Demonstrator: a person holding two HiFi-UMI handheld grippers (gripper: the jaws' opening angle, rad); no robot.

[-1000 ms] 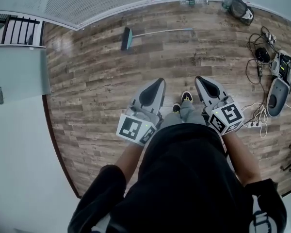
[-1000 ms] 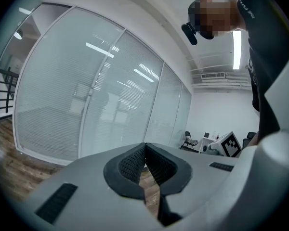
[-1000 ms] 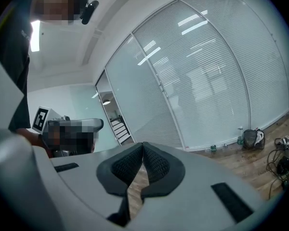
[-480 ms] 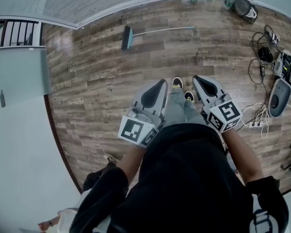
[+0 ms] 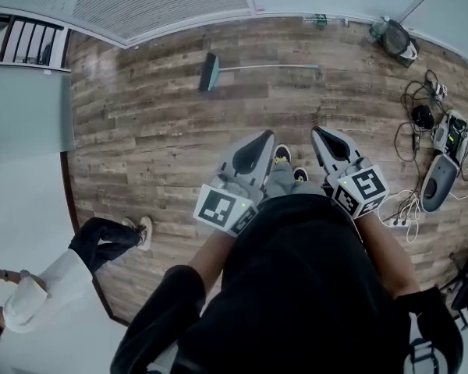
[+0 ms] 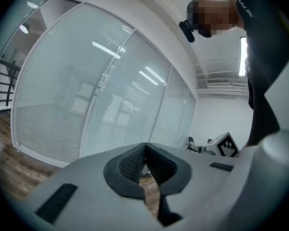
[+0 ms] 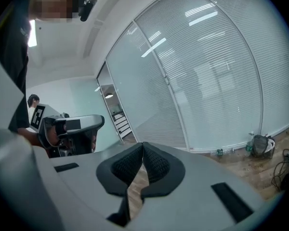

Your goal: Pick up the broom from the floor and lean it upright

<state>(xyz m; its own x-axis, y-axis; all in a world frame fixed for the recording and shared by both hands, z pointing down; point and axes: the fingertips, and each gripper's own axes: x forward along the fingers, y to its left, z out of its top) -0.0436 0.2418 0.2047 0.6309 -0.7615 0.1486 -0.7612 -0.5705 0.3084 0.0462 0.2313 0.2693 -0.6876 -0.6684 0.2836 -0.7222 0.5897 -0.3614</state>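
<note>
The broom (image 5: 259, 68) lies flat on the wooden floor (image 5: 156, 131), well ahead of you. Its bristle head is at the left and its thin handle runs to the right, roughly along the foot of the glass partition (image 5: 164, 2). Lying that near the partition, it has, I'd judge, a ready surface to be leaned against once it is stood up.

It is far out of reach, which is likely why neither gripper is set up for a grab. The left gripper (image 5: 265, 135) has its jaws pressed together with nothing between them. The right gripper (image 5: 317, 132) is the same: ribbed pads meeting at the tips, only floor showing past them. Closed, empty jaws suit walking over; you will need to spread them before you go down to the handle.

You hold both grippers in front of your waist, side by side and near each other, with your shoes (image 5: 285, 158) showing between them. Your elbows are bent, and the noses aim forward and slightly down, toward the partition rather than at the broom. The marker cubes face up toward your head.

To your right, a tangle of cables and devices (image 5: 441, 170) sits on the floor. Another person (image 5: 39, 287) is at your lower left, well clear of the broom.
</note>
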